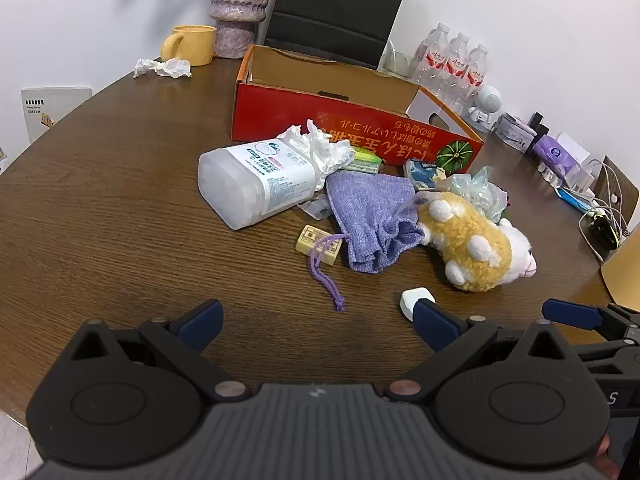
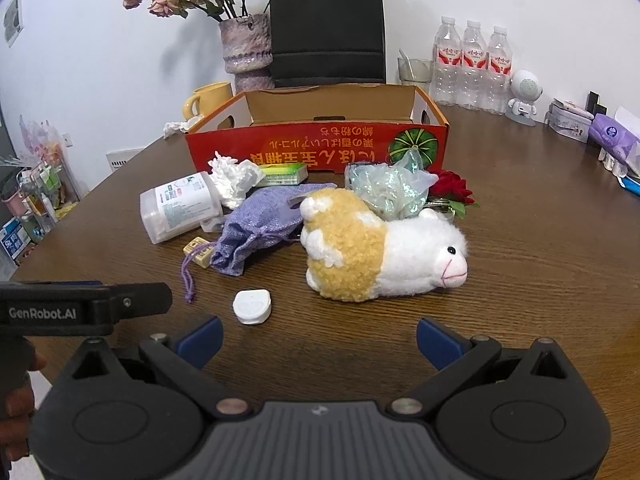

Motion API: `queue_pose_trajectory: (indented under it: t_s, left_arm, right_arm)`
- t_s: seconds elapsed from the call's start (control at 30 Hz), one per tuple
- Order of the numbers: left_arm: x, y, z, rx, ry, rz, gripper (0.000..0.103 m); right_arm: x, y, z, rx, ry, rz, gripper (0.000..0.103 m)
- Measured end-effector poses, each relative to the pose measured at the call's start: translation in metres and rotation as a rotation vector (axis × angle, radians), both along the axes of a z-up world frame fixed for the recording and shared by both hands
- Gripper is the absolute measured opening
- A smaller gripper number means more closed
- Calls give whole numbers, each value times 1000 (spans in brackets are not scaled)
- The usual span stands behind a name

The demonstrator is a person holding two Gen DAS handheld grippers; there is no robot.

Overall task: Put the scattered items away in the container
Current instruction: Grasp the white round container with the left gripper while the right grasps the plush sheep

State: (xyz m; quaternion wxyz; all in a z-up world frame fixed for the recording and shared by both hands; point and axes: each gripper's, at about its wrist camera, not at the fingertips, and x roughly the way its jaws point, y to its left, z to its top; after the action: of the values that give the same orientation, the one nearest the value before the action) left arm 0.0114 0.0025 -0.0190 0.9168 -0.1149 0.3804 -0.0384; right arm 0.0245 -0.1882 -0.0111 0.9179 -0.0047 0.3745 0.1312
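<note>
At the bottom of the left wrist view we see our left gripper (image 1: 316, 326) spread wide with nothing between its blue-tipped fingers (image 1: 200, 322), low over the brown wood-grain table (image 1: 120, 220). Just beyond its right finger lies a small white plastic case (image 1: 410, 298), partly hidden by that finger. At the lower right edge of that view the right gripper's blue finger pokes in. In the right wrist view our right gripper (image 2: 318, 340) is likewise wide apart and holding nothing; the left gripper's black body at the left edge reads "GenRobot.AI".

Toward the middle of the frame the scattered items lie in a heap: a yellow-and-white plush sheep (image 2: 380, 252) on its side, a lilac drawstring cloth pouch (image 2: 256, 228) whose cord crosses a small cream patterned block (image 2: 198, 252), a white translucent plastic jar (image 2: 180, 208) tipped over with a printed label too small to read, crumpled white tissue (image 2: 234, 178), a green-and-yellow packet (image 2: 282, 174), a crinkled clear wrapper (image 2: 388, 190) and a red fabric rose (image 2: 452, 188), half covered.

Behind the heap stands the open red cardboard box (image 2: 320, 146) with upside-down yellow Japanese lettering and a pumpkin picture; what we see of its brown inside holds nothing, its floor being hidden by the front wall. Further back are a yellow mug (image 2: 208, 98), a mottled purple vase (image 2: 246, 48) of dried roses, a black paper bag (image 2: 326, 26) and three water bottles (image 2: 472, 64).
</note>
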Motion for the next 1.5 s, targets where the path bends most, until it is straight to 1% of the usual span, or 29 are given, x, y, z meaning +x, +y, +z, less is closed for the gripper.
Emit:
queue_pose_trajectory:
  t_s: [0.33,0.47,0.5,0.57,0.63,0.67,0.73,0.77,0.83,0.87,0.93,0.97,1.0,1.1,1.2,1.33,1.43,1.5]
  left_arm:
    - [6,-4,-4,0,18,-6,103]
    - [12,-18,-5,21,14,-28,103]
    - [14,-24,-5,26,10,-36,101]
    - [18,-35,-5,33,2,-53,95]
    - [23,-47,-7,44,2,-73,84]
    - [25,-53,-8,47,2,-88,81]
    - [28,-63,-10,48,7,-111,68]
    - [30,-68,-12,51,13,-118,66]
    - [34,-72,-15,54,28,-114,56]
    - [36,-73,-16,62,29,-108,55]
    - [38,-77,-16,77,28,-106,39]
    - [38,-78,-16,88,30,-107,36]
    - [38,-80,-16,105,31,-108,29]
    - [36,-81,-16,118,28,-113,29]
    - [35,-76,-16,112,22,-97,29]
    - [32,-70,-9,118,-14,-87,29]
    - [27,-64,-3,118,-39,-83,29]
    - [25,-58,0,117,-50,-72,29]
  right_arm:
    - [3,-8,-5,1,14,-6,103]
    - [3,-24,-9,-7,3,-20,103]
    - [4,-28,-10,-15,-1,-25,103]
    - [5,-36,-13,-35,-7,-28,103]
    - [7,-43,-15,-44,-9,-26,103]
    - [7,-47,-15,-47,-12,-23,103]
    - [10,-53,-16,-55,-17,-19,103]
    - [12,-56,-16,-59,-22,-16,103]
    - [17,-61,-17,-64,-33,1,103]
    - [19,-62,-17,-68,-39,13,103]
    - [25,-61,-18,-91,-47,33,103]
    - [28,-60,-18,-100,-50,39,103]
    - [30,-60,-18,-104,-51,43,103]
    - [35,-59,-17,-91,-52,52,103]
    - [37,-59,-15,-60,-57,62,103]
    - [43,-54,-13,-30,-69,68,103]
    - [46,-48,-8,-12,-94,70,103]
    - [49,-42,0,-22,-124,81,103]
